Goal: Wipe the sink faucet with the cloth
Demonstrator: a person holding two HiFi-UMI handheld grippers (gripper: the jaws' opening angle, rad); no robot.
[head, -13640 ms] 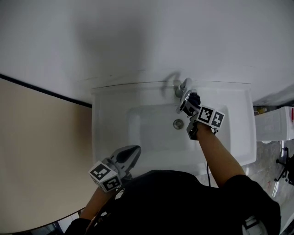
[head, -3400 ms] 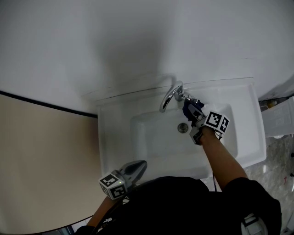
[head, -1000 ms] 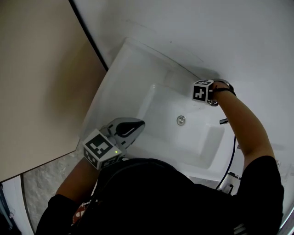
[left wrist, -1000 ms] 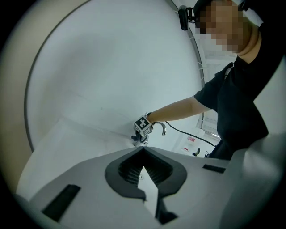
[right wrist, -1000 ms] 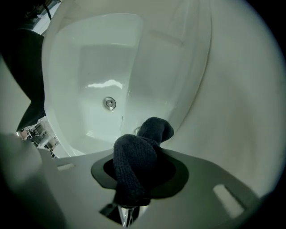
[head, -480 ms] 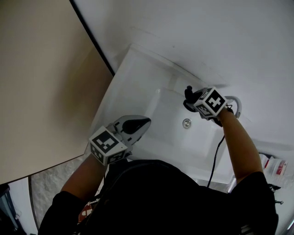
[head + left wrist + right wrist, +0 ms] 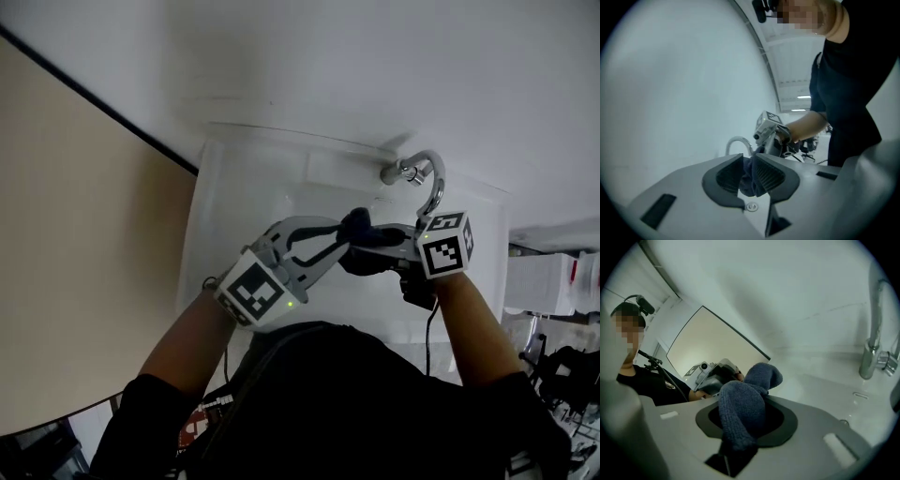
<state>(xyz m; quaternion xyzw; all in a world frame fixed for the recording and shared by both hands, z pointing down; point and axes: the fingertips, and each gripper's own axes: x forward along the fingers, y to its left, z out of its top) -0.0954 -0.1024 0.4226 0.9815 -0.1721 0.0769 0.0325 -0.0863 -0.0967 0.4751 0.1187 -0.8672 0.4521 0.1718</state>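
Cloth (image 7: 359,225) hangs over the sink (image 7: 244,187), faucet (image 7: 424,183) at one o'clock. Right claw (image 7: 745,423), half-open, clamps it from three o'clock. Left claw (image 7: 749,174), jaws just opened slightly, pinches its tip. Thin bite: release early and it likely drops.

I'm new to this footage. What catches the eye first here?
The two grippers meet over the sink, sharing a dark blue cloth: the right gripper grips it, and the left gripper, whose jaws have just been opening, has its end between them. Behind, the chrome faucet arches at the sink's back edge.
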